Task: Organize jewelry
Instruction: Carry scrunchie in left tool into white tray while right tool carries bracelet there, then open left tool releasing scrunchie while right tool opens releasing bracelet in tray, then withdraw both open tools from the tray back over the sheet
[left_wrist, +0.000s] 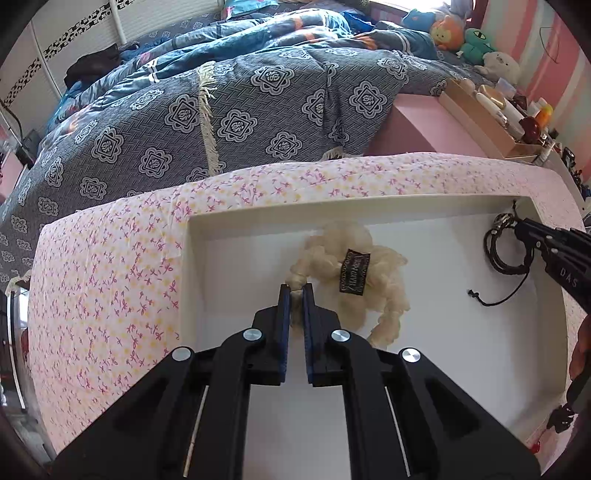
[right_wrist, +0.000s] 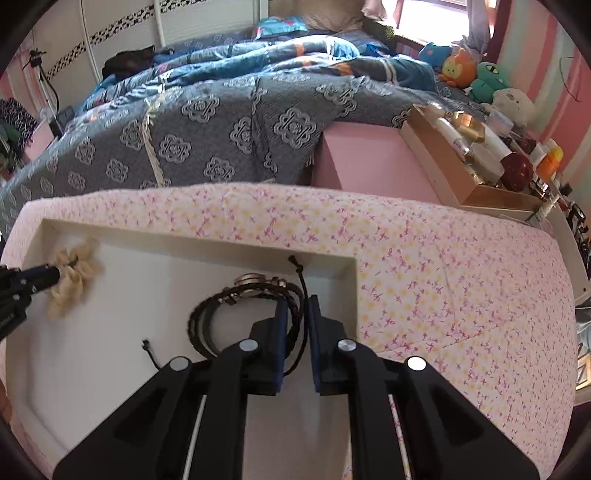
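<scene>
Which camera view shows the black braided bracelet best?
The right wrist view: the black braided bracelet lies close and central, one side between the right gripper's jaws. The left wrist view shows it small at the tray's far right corner.

A bedroom is shown. A bed (right_wrist: 229, 122) is covered by a grey quilt (left_wrist: 221, 122) patterned with white medallions, and a blue duvet (right_wrist: 295, 55) is bunched behind it. Plush toys (right_wrist: 476, 79) are lined along the far right side of the bed. A window (right_wrist: 432, 18) is seen at the top, admitting bright daylight. The right wall (right_wrist: 535, 48) is striped in pink. A pink cabinet (right_wrist: 369, 158) is placed beside the bed. A floral cloth (right_wrist: 443, 266) is spread over the near surface.
</scene>
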